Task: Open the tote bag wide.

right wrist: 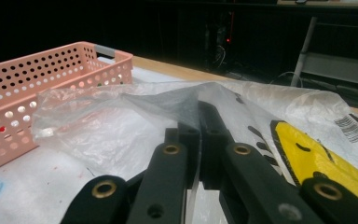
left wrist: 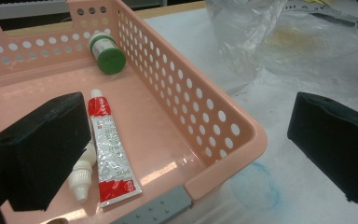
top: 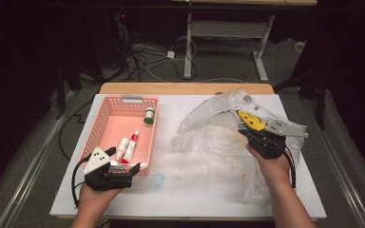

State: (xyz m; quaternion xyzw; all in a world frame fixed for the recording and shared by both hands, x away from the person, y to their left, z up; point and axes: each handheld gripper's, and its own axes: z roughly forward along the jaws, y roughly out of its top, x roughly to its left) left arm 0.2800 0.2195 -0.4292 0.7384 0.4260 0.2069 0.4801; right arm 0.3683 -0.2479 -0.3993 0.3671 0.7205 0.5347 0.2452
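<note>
A pink perforated basket (top: 105, 116) lies on the left of the white table. It holds a green-capped bottle (top: 149, 115), a red-and-white tube (top: 130, 146) and a small white dropper bottle (top: 122, 146). My left gripper (top: 124, 160) stands open at the basket's near right corner. In the left gripper view its jaws straddle the basket wall (left wrist: 191, 107), one over the tube (left wrist: 109, 149), one over the table. On the right, my right gripper (top: 245, 130) is shut on a crumpled clear plastic bag (top: 209, 128), and the film (right wrist: 102, 121) is pinched between its jaws.
A yellow printed label (top: 252, 121) lies in the bag by the right gripper. A faint blue ring (top: 158, 180) marks the table (top: 195, 190) just beside the basket's near corner. Beyond the table's far edge are desk legs and cables on the floor.
</note>
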